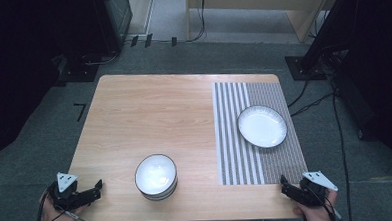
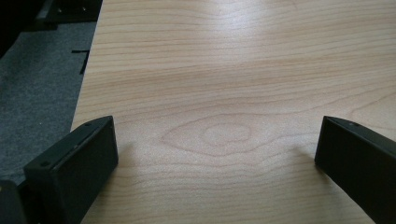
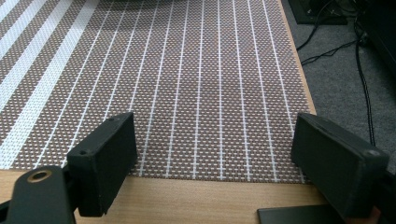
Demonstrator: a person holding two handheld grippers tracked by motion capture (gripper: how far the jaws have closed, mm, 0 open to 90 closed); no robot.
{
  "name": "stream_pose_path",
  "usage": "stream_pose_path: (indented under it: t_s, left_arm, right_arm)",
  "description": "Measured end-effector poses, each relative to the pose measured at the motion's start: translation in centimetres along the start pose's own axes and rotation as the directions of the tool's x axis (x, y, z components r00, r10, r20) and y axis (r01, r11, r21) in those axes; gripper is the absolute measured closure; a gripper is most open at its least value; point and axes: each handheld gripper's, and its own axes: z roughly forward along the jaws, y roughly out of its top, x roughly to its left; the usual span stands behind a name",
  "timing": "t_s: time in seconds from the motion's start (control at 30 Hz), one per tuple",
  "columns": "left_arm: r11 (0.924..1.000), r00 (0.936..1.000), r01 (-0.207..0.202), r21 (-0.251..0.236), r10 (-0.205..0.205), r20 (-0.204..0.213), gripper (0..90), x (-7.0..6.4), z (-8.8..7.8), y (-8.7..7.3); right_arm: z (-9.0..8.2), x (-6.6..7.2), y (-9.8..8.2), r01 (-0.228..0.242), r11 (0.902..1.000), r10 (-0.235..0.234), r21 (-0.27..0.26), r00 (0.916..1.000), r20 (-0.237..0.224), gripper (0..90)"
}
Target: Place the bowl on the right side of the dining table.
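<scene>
Both hands are resting at the table's [image 1: 149,117] near edge: the left gripper [image 1: 98,186] is sitting at its near left corner, jaws spread wide, the right gripper [image 1: 283,183] at its near right corner, jaws likewise parted and empty.

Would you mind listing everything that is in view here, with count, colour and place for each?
table: one, light wood, centre of the high view.
placemat: one, brown weave with white stripes, on the right part of the table.
plate: one, white with a dark rim, on the placemat.
bowls: a small stack, exact count unclear, white with dark stripes outside, on bare wood near the front edge.
carpet: grey, around the table.
cables: several, black, on the carpet at right.
left tongs: one, black, open, at the front left corner.
right tongs: one, black, open, at the placemat's front right corner.
</scene>
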Motion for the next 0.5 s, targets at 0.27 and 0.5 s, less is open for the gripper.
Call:
stream_pose_path:
  t_s: [0.27, 0.5]
  left_arm:
    - [1.0000, 1.0000, 0.000, -0.003, 0.000, 0.002, 0.0, -0.01, -0.04, -0.07]
    - [1.0000, 1.0000, -0.005, -0.001, 0.005, 0.007, 0.0, -0.01, -0.02, -0.03]
  right_arm:
    - [-0.09, 0.03, 0.08, -0.003, 1.0000, 0.003, 0.007, 1.0000, 0.005, 14.7]
    - [-0.40, 0.04, 0.42, -0.011, 0.9999, 0.011, 0.002, 0.9992, 0.039, 14.7]
